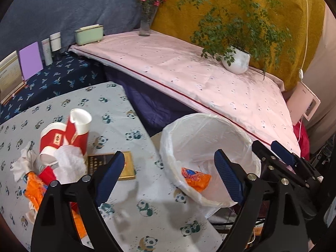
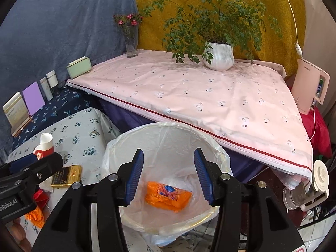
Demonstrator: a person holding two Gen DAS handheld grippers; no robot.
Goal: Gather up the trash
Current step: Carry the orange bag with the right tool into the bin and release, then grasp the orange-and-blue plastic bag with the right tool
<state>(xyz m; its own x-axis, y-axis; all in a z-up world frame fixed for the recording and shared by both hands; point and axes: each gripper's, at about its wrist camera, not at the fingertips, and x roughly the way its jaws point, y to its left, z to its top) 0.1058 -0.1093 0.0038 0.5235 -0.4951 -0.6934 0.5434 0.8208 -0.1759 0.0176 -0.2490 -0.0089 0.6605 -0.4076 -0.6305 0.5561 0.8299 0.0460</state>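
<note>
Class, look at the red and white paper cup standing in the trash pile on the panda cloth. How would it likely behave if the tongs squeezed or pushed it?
The paper cup has a torn, dented rim, so it is probably thin and would crush under a firm squeeze. It looks empty and tall, so it is likely light and apt to tip when pushed. The crumpled tissue leaning against it may shift too.

Right gripper (image 2: 169,174) gapes empty above the bin (image 2: 117,147) holding an orange wrapper (image 2: 168,196).
</note>
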